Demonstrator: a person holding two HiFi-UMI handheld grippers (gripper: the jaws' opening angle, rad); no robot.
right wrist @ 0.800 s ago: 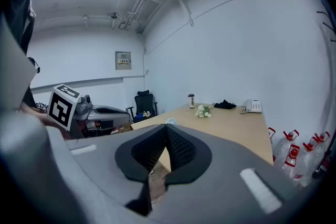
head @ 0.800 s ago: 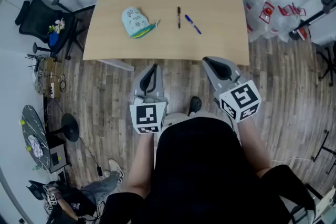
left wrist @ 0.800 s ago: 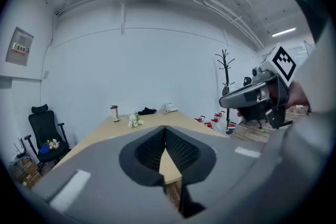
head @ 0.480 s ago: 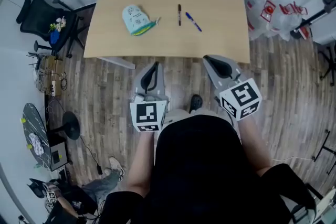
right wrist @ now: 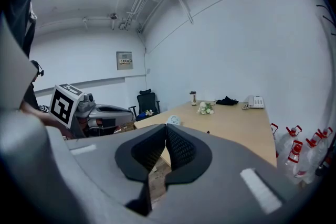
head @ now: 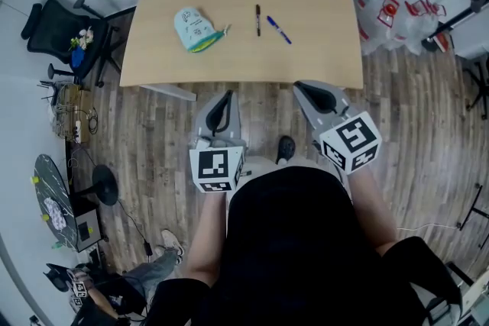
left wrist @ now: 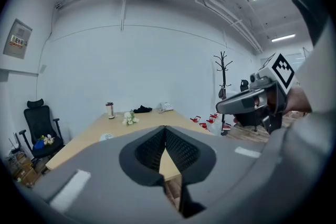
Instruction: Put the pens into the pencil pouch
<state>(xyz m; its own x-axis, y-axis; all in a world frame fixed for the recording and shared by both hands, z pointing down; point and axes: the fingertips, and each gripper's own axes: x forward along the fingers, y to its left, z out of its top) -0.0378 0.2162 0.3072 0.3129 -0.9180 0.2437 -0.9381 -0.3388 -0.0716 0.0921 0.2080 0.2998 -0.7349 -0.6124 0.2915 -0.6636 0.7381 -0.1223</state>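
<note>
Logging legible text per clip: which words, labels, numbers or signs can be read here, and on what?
No text is readable.
Light blue fabric pencil pouch: print too small.
Grey wall panel: label blurred.
Black-and-white marker cubes: square patterns, no words.

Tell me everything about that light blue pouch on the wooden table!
The light blue pencil pouch, printed with small white marks and edged yellow-green along one side, lies flat on the light wooden table. It sits apart from the black pen and blue pen, left of them in the head view. Nothing else touches it.
</note>
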